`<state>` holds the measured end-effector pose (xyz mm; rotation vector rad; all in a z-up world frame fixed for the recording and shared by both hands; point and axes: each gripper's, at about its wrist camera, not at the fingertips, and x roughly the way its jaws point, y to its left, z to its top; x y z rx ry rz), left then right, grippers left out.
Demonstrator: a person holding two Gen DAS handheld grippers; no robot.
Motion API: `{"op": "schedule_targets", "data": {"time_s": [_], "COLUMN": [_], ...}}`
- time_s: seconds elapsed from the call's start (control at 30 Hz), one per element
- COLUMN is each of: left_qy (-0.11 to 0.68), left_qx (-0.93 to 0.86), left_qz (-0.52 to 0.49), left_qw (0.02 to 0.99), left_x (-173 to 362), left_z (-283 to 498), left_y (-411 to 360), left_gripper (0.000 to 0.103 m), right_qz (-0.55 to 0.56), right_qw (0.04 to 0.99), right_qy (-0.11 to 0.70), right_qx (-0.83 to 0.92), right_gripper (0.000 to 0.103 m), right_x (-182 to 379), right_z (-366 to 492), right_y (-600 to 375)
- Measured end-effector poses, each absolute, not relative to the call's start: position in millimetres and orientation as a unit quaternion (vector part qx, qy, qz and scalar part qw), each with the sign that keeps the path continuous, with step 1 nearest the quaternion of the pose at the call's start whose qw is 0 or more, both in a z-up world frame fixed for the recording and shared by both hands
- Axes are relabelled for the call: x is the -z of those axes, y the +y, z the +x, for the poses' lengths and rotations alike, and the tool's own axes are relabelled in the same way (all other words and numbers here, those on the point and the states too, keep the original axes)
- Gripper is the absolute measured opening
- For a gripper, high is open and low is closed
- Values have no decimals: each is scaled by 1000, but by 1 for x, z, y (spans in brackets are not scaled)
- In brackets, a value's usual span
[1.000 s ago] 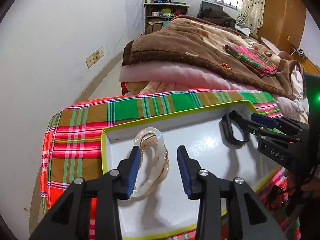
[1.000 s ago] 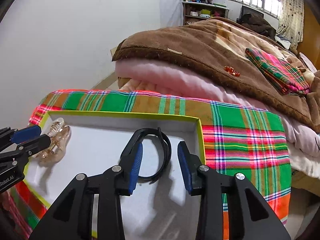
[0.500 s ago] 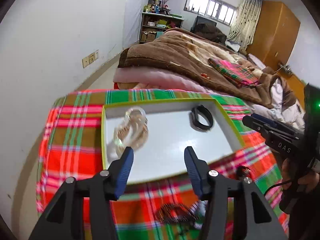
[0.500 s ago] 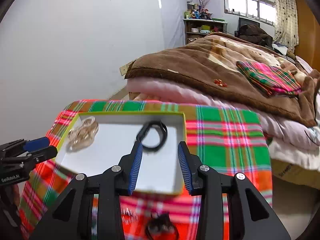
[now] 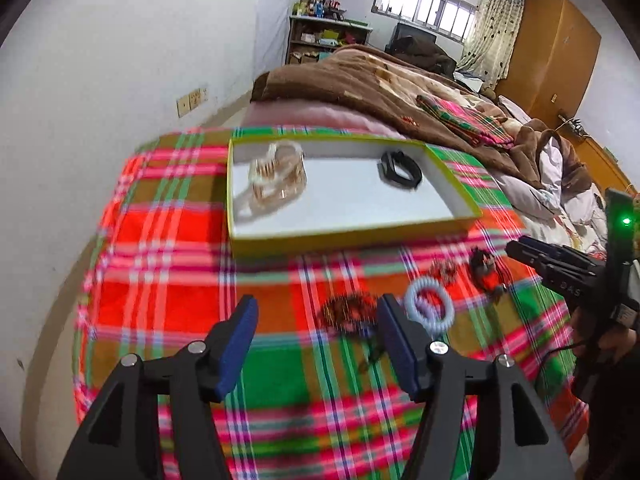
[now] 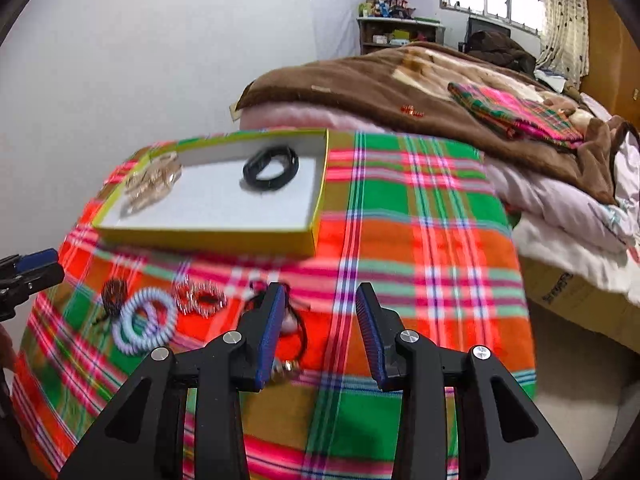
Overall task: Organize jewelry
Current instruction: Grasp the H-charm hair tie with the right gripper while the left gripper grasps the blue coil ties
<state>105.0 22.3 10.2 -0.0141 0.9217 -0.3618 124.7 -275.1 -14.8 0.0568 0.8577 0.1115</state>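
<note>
A shallow white tray with a yellow-green rim (image 5: 352, 236) (image 6: 208, 235) lies on the plaid cloth. In it rest clear-and-gold bangles (image 5: 276, 176) (image 6: 150, 186) at the left and a black band (image 5: 401, 169) (image 6: 271, 168) at the right. In front of the tray lie a pale blue coil ring (image 5: 429, 310) (image 6: 145, 320), a dark beaded piece (image 5: 346, 312), a silvery beaded piece (image 6: 200, 298) and a dark red-black piece (image 5: 486, 270). My left gripper (image 5: 316, 340) hangs above the cloth, its jaws opening with nothing between them. My right gripper (image 6: 320, 320) stands open and empty beside a black cord piece (image 6: 296, 324).
The plaid cloth (image 6: 420, 216) covers a small table beside a white wall. Behind it a bed carries a brown blanket (image 5: 360, 80) and a folded plaid cloth (image 6: 516, 116). A cardboard box (image 6: 568, 288) sits on the floor at the right.
Both grippers have drawn back from the tray, leaving the bangles and the black band inside it. The left jaws have spread wider. Loose pieces in front of the tray have come into view.
</note>
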Motion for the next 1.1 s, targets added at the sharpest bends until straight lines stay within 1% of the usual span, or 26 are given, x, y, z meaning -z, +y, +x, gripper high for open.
{"op": "schedule_targets", "data": {"time_s": [0.27, 0.6, 0.93, 1.0, 1.1], "left_qy": [465, 455, 459, 458, 458], "left_qx": [206, 208, 212, 213, 212], "left_qz": [-37, -27, -17, -15, -15], "left_qw": [860, 865, 863, 863, 863], "left_x": [3, -1, 1, 0, 0], "left_z": [84, 75, 73, 73, 74], "left_y": [22, 7, -7, -9, -12], "left_gripper": [64, 64, 64, 64, 64], "right_qz": [33, 29, 8, 0, 9], "right_qw": [900, 892, 899, 900, 900], "right_qy": [427, 441, 432, 432, 431], "right_qx": [-85, -95, -64, -63, -65], "right_gripper": [38, 38, 38, 28, 27], "right_x": [32, 42, 45, 45, 44], "right_z": [118, 111, 98, 96, 96], "right_y": [-274, -266, -253, -251, -255]}}
